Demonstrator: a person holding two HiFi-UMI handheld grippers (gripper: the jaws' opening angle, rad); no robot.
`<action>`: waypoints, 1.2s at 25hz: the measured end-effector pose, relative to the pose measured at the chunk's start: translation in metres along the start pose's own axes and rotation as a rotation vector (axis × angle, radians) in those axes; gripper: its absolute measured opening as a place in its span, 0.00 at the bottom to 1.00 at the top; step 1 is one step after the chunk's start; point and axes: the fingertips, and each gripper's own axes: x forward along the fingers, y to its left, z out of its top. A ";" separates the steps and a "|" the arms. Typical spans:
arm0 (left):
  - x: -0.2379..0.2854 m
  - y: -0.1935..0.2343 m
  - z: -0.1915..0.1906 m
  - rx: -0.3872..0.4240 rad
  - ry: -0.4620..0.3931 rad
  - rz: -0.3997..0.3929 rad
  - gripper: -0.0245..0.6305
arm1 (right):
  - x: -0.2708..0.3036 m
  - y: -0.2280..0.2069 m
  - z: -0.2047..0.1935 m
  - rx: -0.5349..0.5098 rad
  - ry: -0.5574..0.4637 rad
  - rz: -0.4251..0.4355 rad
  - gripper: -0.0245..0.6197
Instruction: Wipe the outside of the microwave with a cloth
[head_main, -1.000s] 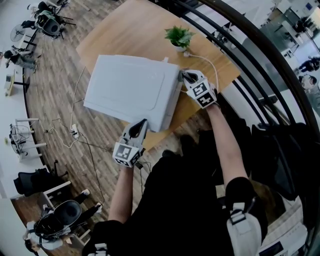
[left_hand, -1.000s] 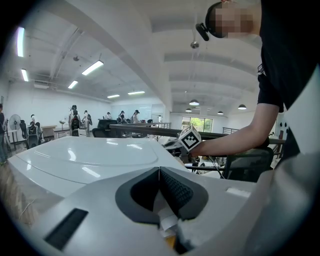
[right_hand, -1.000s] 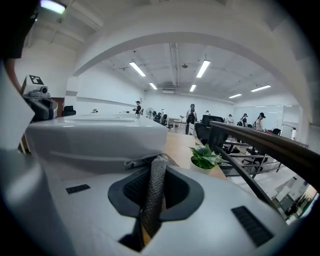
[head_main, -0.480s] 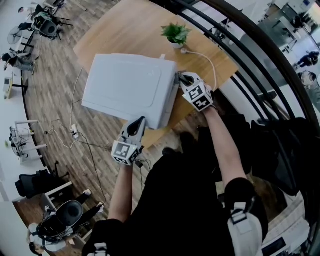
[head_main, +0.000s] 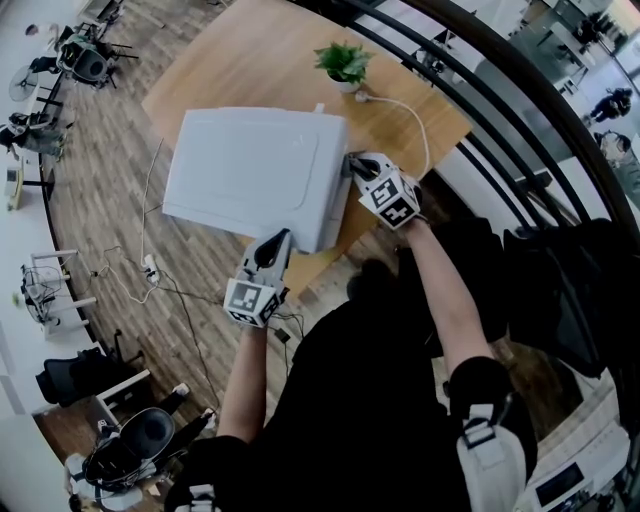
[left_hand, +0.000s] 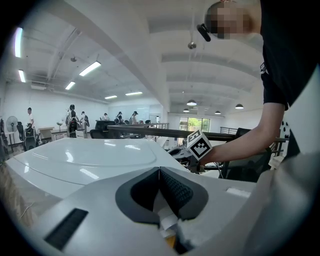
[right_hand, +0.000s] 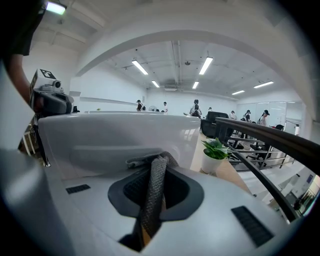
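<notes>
Microwave wiping is going on: the grey cloth has slid a little along its right side, toward the person. It looks white and shiny and sits on the wooden table. The right gripper pinches the cloth tight. The left gripper, closed on nothing, is by the near corner.

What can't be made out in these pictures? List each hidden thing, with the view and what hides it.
The microwave, far sides and underside: head view, hidden by its own top.
The cloth: head view, mostly covered by the right tongs.
The cable, near end: head view, lost behind the right tongs.
Whether the shut left tongs touch the microwave: unclear in either view.
</notes>
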 end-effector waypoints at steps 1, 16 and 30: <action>0.000 0.000 0.000 0.005 -0.005 -0.007 0.04 | 0.000 0.003 -0.002 0.001 0.000 0.001 0.08; 0.000 -0.004 0.000 0.026 -0.035 -0.065 0.04 | -0.012 0.045 -0.007 0.031 0.003 0.006 0.08; 0.002 -0.009 -0.002 0.073 -0.028 -0.093 0.04 | -0.024 0.085 -0.018 0.031 0.029 0.023 0.08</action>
